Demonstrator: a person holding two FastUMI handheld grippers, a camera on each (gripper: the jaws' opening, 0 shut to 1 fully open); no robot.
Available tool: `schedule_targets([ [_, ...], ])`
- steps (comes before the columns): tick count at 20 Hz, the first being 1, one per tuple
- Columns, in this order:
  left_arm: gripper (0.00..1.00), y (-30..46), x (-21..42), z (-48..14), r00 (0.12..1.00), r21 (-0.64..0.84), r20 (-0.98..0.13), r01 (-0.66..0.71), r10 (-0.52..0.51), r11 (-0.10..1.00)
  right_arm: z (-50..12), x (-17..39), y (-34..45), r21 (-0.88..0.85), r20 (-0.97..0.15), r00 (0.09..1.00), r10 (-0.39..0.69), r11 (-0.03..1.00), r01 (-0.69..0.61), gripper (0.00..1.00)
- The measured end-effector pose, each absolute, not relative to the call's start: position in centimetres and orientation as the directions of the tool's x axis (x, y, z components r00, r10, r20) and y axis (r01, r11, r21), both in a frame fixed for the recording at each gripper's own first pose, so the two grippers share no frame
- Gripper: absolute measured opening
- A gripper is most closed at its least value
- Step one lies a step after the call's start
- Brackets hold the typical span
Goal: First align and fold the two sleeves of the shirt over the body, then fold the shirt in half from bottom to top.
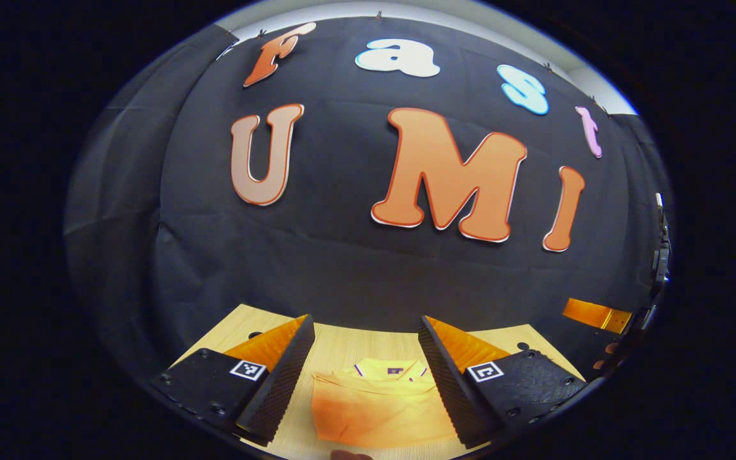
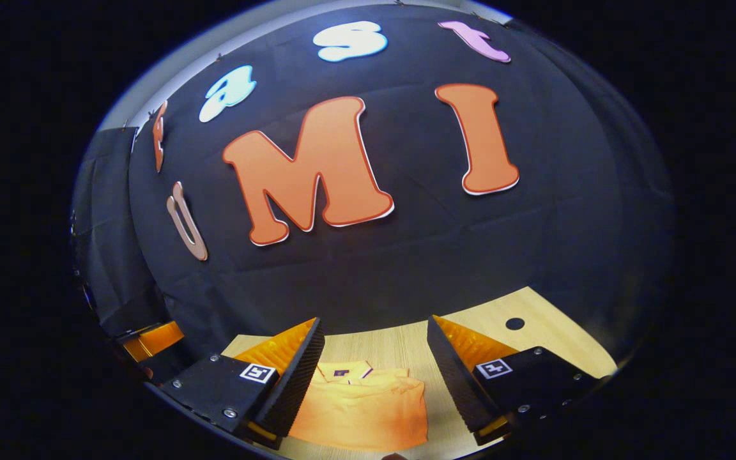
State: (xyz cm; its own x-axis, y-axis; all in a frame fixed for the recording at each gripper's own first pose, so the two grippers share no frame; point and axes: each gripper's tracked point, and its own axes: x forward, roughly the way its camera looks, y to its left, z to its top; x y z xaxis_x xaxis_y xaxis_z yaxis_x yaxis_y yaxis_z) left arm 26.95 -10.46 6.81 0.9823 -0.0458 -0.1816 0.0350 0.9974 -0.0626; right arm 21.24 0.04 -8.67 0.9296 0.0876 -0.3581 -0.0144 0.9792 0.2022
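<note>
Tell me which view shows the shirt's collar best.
The left gripper view: the collar sits centred between the open fingers, facing the camera. In the right gripper view the collar lies off to the side, partly behind one finger.

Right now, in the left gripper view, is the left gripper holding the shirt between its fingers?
No. The left gripper is open above the table, and the folded shirt lies untouched between its spread fingers.

The left gripper is raised and level, its two fingers spread wide apart with nothing between them. The right gripper is held the same way, fingers parted wide and gripping nothing.
</note>
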Motion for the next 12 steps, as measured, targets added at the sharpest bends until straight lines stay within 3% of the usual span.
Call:
schedule_targets([
  [5,0.98,-11.8,20.7,7.6,0.984,-0.032,-0.126,0.123,-0.126,0.992,-3.3,15.2,1.5,0.18,-0.178,0.982,0.07,0.983,-0.037,0.97],
  [9,0.98,-12.5,16.2,6.6,0.973,-0.043,-0.141,0.181,-0.185,0.983,-1.7,10.2,2.6,0.143,-0.142,0.988,0.061,0.989,-0.04,0.97],
  [12,0.98,-12.3,13.6,8.2,0.978,-0.038,-0.082,0.189,-0.192,0.981,-0.9,7.0,3.5,0.111,-0.129,0.99,0.055,0.993,-0.041,0.97],
])
